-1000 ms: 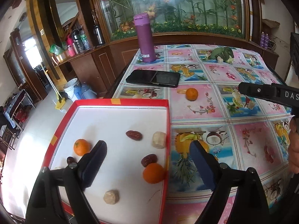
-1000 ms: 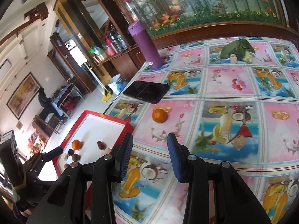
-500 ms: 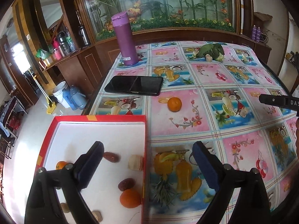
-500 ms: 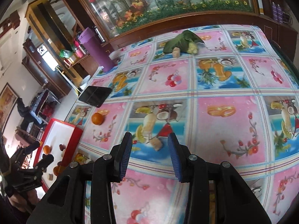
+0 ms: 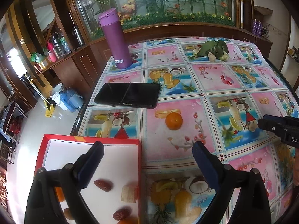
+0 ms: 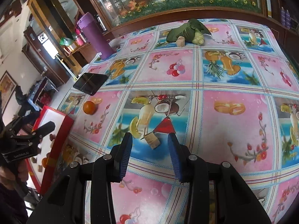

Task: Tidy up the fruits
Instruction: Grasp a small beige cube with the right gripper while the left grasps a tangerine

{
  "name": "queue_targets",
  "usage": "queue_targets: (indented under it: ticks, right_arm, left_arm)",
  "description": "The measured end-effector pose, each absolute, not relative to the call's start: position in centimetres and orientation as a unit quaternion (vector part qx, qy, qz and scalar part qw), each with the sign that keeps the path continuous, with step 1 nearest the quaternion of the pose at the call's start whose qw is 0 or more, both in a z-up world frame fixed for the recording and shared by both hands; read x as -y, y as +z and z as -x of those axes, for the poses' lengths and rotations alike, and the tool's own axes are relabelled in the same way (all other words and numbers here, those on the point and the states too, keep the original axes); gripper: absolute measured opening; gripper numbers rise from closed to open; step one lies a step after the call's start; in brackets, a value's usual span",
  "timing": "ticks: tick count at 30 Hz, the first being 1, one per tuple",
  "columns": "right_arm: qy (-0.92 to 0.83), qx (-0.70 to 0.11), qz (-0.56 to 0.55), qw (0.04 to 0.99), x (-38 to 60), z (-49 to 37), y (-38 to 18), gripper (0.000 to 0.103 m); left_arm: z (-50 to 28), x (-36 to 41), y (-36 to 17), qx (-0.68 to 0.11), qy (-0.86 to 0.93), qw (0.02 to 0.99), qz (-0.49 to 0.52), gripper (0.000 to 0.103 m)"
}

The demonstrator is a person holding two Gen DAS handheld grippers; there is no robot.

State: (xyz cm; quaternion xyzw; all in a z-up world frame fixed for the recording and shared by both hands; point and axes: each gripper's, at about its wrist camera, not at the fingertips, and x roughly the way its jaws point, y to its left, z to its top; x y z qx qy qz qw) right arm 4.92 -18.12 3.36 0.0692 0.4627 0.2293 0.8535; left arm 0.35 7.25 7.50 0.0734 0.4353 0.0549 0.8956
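A red tray with a white floor (image 5: 56, 140) sits at the table's near left edge and holds red dates (image 5: 103, 185), a pale fruit chunk (image 5: 129, 194) and oranges. A loose orange (image 5: 173, 121) lies on the tablecloth beyond the tray; it also shows in the right wrist view (image 6: 90, 107). My left gripper (image 5: 147, 149) is open and empty, over the tray's right rim. My right gripper (image 6: 150, 141) is open, with a small tan fruit chunk (image 6: 153, 140) on the cloth between its fingertips, untouched.
A black phone (image 5: 128, 95) lies behind the orange. A purple flask (image 5: 115, 41) stands at the back left. A green leafy vegetable with pale pieces (image 6: 188, 31) lies at the far side. The table edge drops off at the left.
My left gripper has moved forward and right, so less of the tray shows. My right gripper has swung right and come down around the tan chunk, with its jaws wider apart.
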Motion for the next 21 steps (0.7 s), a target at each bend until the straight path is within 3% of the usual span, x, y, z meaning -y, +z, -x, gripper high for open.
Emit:
queue_targets:
  ticks: [4,9,16,18,21]
  right_arm:
    - [0.210,-0.451,-0.029,0.867,16.9,-4.9,2.7,0.037]
    - [0.192,-0.465,0.019,0.864,15.6,-4.8,1.5,0.018]
    - [0.183,-0.437,-0.044,0.880,18.1,-4.8,3.6,0.017]
    - [0.179,-0.433,-0.063,0.881,18.8,-5.0,4.1,0.017]
    - [0.172,-0.430,-0.079,0.883,19.3,-5.2,4.4,0.017]
  left_arm:
    - [-1.6,-7.2,7.4,-0.436,0.058,0.894,-0.086,0.097]
    - [-3.1,-6.1,6.6,-0.443,0.049,0.890,-0.099,0.097]
    - [-6.2,-4.2,4.5,-0.467,0.047,0.876,-0.108,0.097]
    - [-7.0,-4.1,4.1,-0.471,0.053,0.874,-0.104,0.093]
    - [-7.8,-4.2,3.5,-0.482,0.050,0.870,-0.088,0.075]
